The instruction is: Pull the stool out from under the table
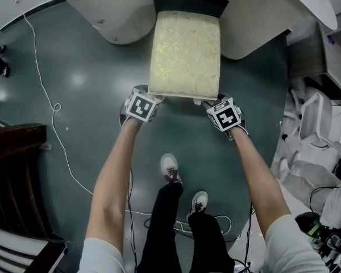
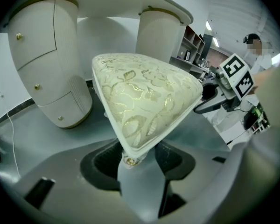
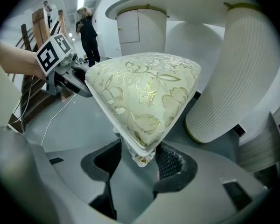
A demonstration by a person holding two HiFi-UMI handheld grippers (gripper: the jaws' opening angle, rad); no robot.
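Between the jaws of my left gripper (image 2: 137,164), the near corner leg of the stool (image 1: 185,53) is clamped. Ahead, its seat lies between the pedestals of the table (image 1: 125,16). My right gripper (image 3: 140,161) clamps the other near leg. The cushion looks soft, the frame stiff and probably weighty, so I'd hold the legs.

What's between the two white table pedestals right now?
In the head view, the far half of the cushioned stool sits between the left pedestal and right pedestal.

One stool (image 1: 184,53), one table (image 1: 118,11), two tongs (image 1: 149,99) (image 1: 209,103)
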